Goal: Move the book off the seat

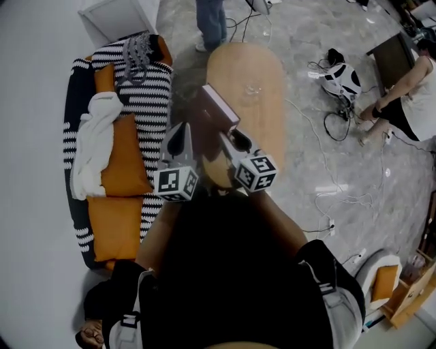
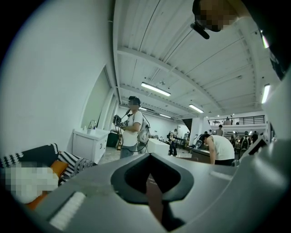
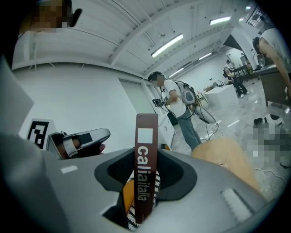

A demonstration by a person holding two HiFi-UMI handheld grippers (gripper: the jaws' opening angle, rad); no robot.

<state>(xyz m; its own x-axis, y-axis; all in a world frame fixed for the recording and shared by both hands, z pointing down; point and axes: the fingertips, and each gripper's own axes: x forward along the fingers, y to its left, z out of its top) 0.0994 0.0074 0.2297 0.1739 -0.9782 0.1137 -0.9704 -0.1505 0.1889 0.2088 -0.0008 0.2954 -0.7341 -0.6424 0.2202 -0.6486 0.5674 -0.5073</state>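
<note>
The book is maroon with a pale cover and hangs in the air over the near end of the oval wooden table. My right gripper is shut on it. In the right gripper view its spine stands upright between the jaws of the right gripper. My left gripper sits just left of the book, beside the seat. In its own view a thin brown strip shows in the left gripper's opening, and the jaws' state does not show. The seat has orange cushions.
A black-and-white striped throw and a white cloth lie on the seat. A person stands beyond the table, another sits at the right. Cables and a white helmet-like object lie on the floor. A white cabinet stands behind the seat.
</note>
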